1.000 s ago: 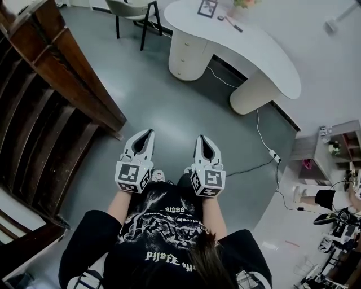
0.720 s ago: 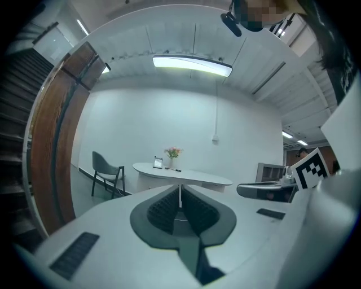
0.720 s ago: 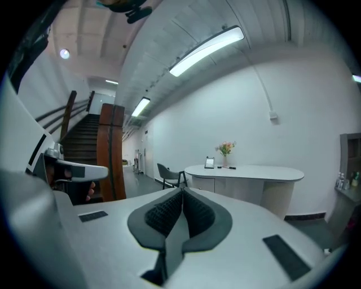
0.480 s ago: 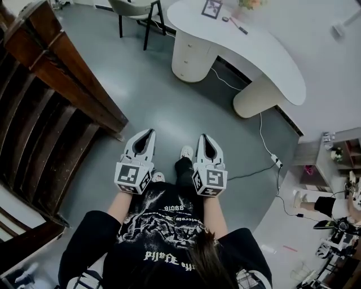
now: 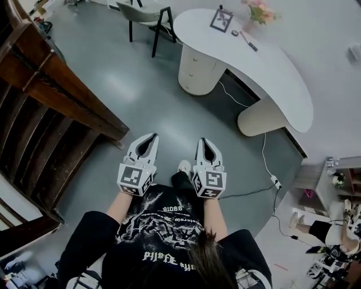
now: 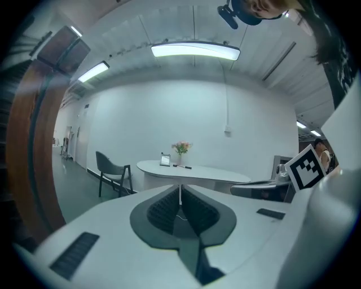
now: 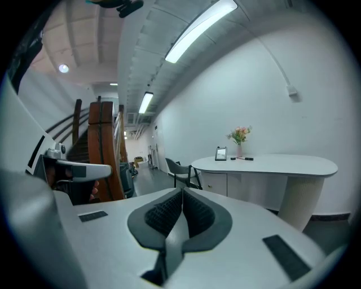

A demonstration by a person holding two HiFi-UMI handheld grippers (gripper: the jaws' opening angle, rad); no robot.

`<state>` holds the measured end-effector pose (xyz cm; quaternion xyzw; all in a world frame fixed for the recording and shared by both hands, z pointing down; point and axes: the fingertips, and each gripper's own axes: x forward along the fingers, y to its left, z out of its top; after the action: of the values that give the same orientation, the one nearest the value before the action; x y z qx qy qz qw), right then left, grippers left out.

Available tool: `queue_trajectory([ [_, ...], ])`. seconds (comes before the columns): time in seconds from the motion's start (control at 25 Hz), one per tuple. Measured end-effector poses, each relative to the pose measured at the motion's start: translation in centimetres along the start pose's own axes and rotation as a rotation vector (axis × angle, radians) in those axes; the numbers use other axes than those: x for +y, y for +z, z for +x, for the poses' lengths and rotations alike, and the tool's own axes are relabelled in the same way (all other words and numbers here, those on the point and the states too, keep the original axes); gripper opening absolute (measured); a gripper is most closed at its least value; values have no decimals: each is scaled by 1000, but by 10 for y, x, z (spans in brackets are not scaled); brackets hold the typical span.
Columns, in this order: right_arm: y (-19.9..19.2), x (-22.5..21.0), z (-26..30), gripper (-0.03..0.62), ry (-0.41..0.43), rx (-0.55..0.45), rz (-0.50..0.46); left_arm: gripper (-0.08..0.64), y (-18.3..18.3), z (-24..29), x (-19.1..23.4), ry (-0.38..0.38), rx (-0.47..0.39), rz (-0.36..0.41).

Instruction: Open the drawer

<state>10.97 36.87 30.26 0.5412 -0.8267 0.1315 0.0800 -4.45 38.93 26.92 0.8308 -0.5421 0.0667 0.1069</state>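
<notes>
The drawers sit in the rounded pedestal [image 5: 198, 69] under the left end of a white curved desk [image 5: 271, 68], across the grey floor from me. In the right gripper view the same pedestal [image 7: 217, 183] shows below the desk top [image 7: 271, 163]. My left gripper [image 5: 148, 140] and right gripper [image 5: 207, 143] are held side by side in front of my chest, pointing toward the desk and far short of it. Both are shut and hold nothing; the jaws meet in the left gripper view [image 6: 180, 191] and the right gripper view [image 7: 182, 193].
A dark wooden staircase [image 5: 51, 107] fills the left side. A grey chair [image 5: 148, 12] stands left of the desk. A picture frame [image 5: 221, 20], a vase of flowers [image 5: 256, 14] and a pen lie on the desk top. A cable with a power strip [image 5: 275, 182] runs along the floor at right.
The person has walked toward the desk, which now sits lower and nearer in the head view. Both grippers have moved forward with them, still shut.
</notes>
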Motion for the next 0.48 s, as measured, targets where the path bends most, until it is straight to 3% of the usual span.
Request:
queue_trajectory([
  [0.48,19,-87,70,28,130,45,-54,29,14,109,-21,74,-5,-55],
])
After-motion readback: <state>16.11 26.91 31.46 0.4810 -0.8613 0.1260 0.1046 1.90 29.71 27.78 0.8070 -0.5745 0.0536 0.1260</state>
